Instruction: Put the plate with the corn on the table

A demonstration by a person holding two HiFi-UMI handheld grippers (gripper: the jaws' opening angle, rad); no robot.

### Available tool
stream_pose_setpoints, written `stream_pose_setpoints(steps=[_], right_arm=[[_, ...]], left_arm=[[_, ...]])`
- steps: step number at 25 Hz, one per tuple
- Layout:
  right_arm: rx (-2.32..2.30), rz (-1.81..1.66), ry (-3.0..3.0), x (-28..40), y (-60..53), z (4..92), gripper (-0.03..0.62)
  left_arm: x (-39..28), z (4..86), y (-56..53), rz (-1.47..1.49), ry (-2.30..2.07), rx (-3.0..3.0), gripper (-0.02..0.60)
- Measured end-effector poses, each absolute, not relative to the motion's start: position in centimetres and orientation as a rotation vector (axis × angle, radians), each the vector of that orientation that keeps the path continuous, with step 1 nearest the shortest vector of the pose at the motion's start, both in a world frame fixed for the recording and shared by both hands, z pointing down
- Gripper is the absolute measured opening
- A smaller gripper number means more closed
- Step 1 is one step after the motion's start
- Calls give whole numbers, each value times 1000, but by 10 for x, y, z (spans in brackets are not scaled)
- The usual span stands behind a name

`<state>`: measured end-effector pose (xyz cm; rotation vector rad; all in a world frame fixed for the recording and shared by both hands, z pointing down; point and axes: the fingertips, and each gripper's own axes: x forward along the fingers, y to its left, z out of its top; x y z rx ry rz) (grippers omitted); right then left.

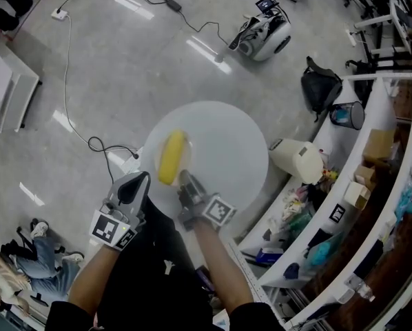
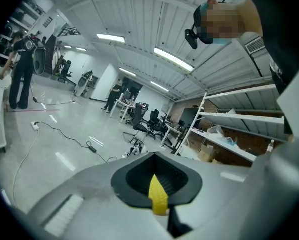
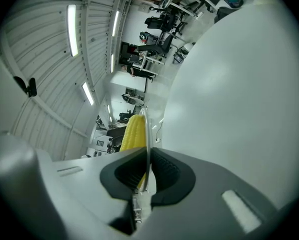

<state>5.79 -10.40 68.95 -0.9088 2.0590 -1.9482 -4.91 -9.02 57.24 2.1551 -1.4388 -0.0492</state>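
At the white table, right tongs reach forward, clamping plate.

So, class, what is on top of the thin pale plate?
One yellow corn cob lies on the plate, whose rim the right gripper pinches. The plate surface under the cob is covered.

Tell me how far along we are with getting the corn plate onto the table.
Done: the plate with the corn appears to be held just over the table. In hand: the right claw clamps its rim. Remaining: set it down and release.
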Motion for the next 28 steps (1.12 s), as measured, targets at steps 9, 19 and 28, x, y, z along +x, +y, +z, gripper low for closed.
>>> stream_pose_setpoints(steps=[9, 19, 28], right_arm=[[-918, -1968, 2063, 54, -113, 718, 32], [-925, -2007, 2043, 46, -126, 740, 34], [-1013, -2078, 2025, 56, -125, 763, 34]], left_arm=[[-56, 590, -106, -37, -1430, 2152, 4], [-64, 601, -118, -36, -1425, 2131, 5], [-65, 606, -121, -41, -1418, 2119, 5]])
